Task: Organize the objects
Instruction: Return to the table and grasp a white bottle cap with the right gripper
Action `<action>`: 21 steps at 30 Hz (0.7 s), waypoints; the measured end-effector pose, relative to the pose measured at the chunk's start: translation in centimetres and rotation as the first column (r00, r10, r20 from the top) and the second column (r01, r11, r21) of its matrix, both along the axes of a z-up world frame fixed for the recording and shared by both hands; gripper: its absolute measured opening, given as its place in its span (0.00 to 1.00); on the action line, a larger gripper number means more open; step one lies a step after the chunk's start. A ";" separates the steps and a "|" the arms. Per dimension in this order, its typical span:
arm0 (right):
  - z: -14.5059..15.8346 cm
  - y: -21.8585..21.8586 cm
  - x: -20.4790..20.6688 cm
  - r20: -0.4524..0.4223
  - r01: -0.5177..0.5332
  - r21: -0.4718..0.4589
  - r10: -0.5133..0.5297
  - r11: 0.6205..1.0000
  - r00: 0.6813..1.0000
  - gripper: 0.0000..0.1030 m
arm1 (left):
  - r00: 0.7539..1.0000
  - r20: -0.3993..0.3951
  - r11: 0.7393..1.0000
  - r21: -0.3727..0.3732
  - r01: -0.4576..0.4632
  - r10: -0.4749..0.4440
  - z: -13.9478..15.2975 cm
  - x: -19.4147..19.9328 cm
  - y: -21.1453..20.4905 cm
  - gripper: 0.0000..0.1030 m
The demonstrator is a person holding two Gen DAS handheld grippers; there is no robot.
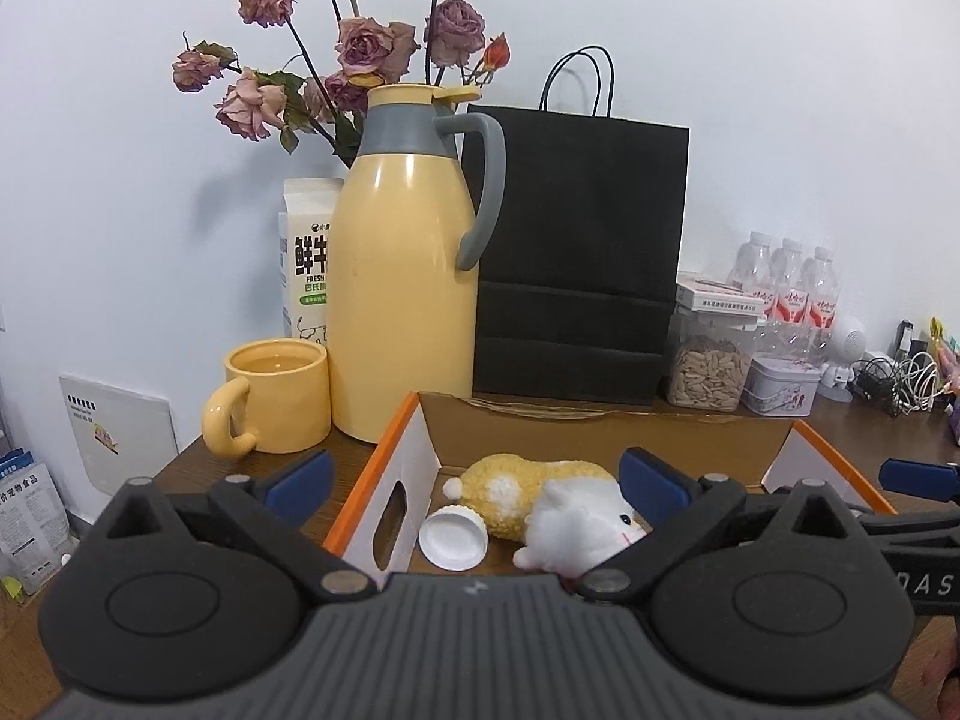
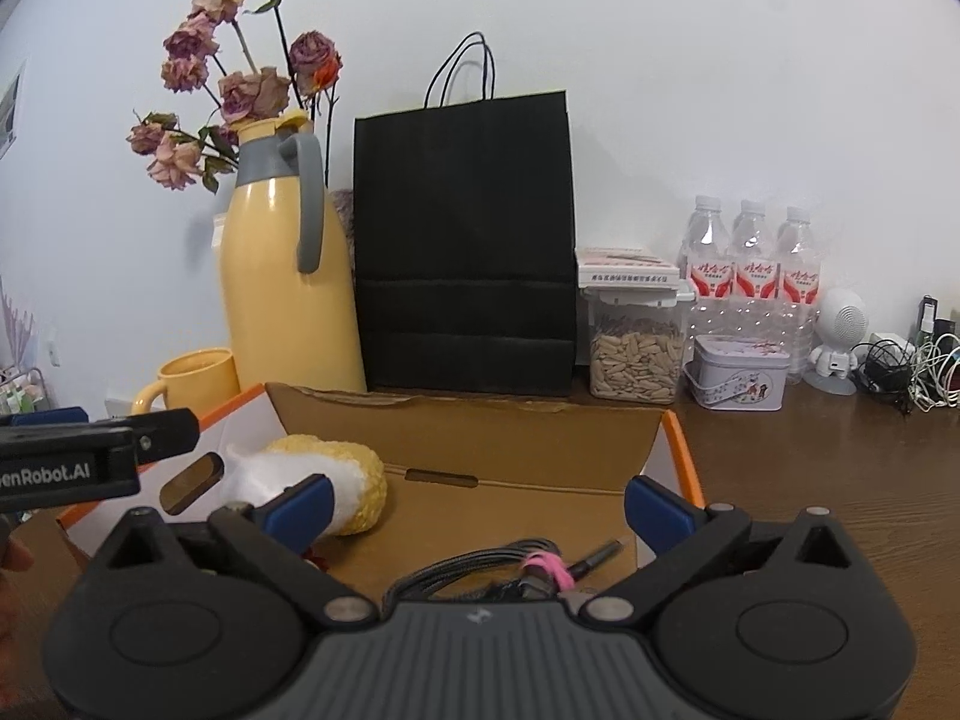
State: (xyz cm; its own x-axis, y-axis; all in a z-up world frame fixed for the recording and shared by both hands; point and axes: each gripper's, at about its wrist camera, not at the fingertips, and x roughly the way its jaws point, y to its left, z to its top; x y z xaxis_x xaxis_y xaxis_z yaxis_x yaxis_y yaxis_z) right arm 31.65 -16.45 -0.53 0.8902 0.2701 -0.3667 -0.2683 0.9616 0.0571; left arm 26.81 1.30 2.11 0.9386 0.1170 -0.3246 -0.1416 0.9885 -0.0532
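- The left gripper (image 1: 477,480) is held wide open with nothing between its blue pads; the right gripper (image 2: 477,501) is likewise spread wide and empty.
- Both are poised at the near edge of the cardboard box (image 1: 606,426), which serves as landmark.
- Inside the box, toward its left wall, a plush toy (image 1: 540,501) is laid on its side, with a white cap (image 1: 453,537) just beside it.
- On the box floor nearer the right side, a coiled cable (image 2: 480,576) bound with a pink tie is seen.
- These three appear already stowed, so the release seems done.
- Behind the box are stood a yellow jug (image 1: 408,276) and a black paper bag (image 1: 576,252); left of it, a yellow mug (image 1: 276,396).
- It is judged that the open grippers should be lifted clear straight back, so the box walls and jug are not knocked.
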 end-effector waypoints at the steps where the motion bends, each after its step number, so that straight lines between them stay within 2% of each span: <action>1: 0.1 -0.1 -0.2 0.004 0.001 0.001 -0.001 1.000 1.000 1.00 | 1.000 0.001 1.000 -0.002 0.001 -0.001 0.1 -0.2 0.0 1.00; 9: 1.2 -1.2 -3.1 0.050 -0.001 -0.005 0.001 1.000 0.999 1.00 | 1.000 0.029 1.000 -0.005 0.009 -0.009 0.7 -2.5 0.2 1.00; 17: 3.3 -2.4 -7.3 0.101 -0.021 -0.006 0.022 1.000 0.995 1.00 | 0.998 0.059 0.999 0.014 0.031 -0.032 2.4 -6.3 0.2 1.00; 21: 3.7 -2.8 -9.5 0.101 -0.027 -0.023 0.029 0.999 0.994 1.00 | 0.998 0.048 0.999 0.019 0.031 -0.032 2.8 -8.3 0.6 1.00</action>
